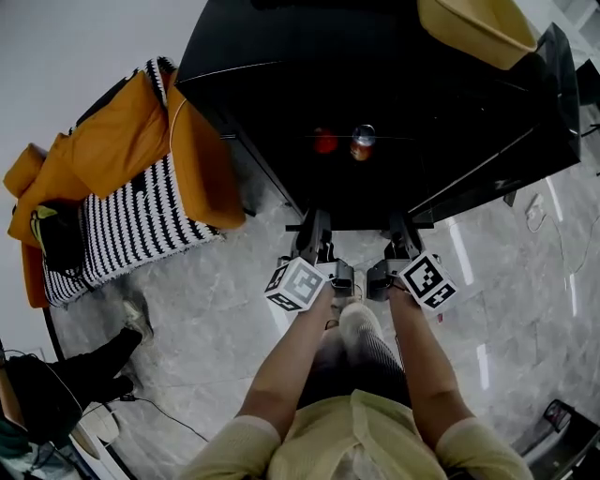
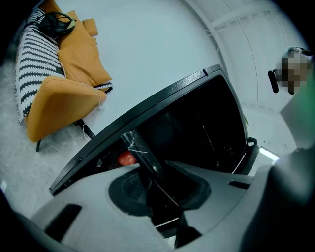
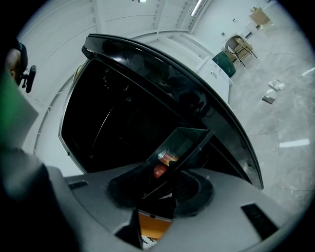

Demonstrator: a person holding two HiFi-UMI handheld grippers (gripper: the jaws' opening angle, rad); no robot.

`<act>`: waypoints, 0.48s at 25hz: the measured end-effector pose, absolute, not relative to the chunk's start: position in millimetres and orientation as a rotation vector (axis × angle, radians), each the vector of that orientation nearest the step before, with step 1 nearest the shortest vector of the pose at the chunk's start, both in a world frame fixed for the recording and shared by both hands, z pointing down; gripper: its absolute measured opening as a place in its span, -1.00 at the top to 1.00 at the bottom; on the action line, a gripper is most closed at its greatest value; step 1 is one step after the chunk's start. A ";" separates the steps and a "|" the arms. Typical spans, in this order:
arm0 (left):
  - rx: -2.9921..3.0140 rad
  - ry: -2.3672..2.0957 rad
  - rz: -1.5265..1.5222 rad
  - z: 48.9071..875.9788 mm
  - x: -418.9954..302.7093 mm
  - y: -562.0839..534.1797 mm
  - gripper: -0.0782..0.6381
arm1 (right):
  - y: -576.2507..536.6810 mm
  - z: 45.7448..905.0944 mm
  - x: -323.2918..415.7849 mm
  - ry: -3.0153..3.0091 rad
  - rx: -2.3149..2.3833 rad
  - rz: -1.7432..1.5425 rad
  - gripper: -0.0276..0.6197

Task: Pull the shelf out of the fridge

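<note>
A black fridge (image 1: 281, 75) stands open before me. Its glass shelf (image 1: 361, 192) sticks out toward me and carries a red apple (image 1: 324, 141) and a can (image 1: 362, 142). My left gripper (image 1: 314, 232) is shut on the shelf's front edge at the left, and my right gripper (image 1: 401, 234) is shut on it at the right. In the left gripper view the shelf edge (image 2: 142, 152) runs between the pads of the left gripper (image 2: 157, 192), with the apple (image 2: 126, 158) behind. In the right gripper view the pane (image 3: 183, 141) sits in the right gripper (image 3: 160, 189).
The fridge door (image 1: 525, 141) hangs open at the right. A yellow basin (image 1: 478, 28) rests on top of the fridge. An orange armchair (image 1: 122, 178) with a striped cloth stands to the left. The person's shoe (image 1: 361, 323) is on the marble floor between the arms.
</note>
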State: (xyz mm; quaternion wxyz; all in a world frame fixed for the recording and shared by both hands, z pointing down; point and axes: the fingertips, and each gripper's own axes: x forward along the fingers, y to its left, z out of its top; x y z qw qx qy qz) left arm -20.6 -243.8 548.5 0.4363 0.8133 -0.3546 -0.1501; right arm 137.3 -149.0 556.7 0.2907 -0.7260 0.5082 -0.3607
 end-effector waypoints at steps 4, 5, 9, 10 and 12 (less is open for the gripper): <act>2.045 -0.868 -0.379 541.0 -22.4 -240.1 0.51 | -142.5 552.9 133.4 1.345 -1.929 -0.951 0.51; 2.049 -0.866 -0.379 539.5 -23.1 -238.8 0.50 | -140.9 551.0 132.5 1.347 -1.932 -0.944 0.51; 2.060 -0.855 -0.393 531.7 -25.8 -235.1 0.50 | -138.1 538.0 130.3 1.382 -1.945 -0.906 0.51; 2.062 -0.851 -0.398 528.8 -26.4 -234.3 0.50 | -137.6 533.8 129.9 1.391 -1.949 -0.896 0.51; 2.065 -0.845 -0.407 522.2 -27.7 -231.8 0.50 | -135.1 525.7 129.3 1.403 -1.959 -0.875 0.51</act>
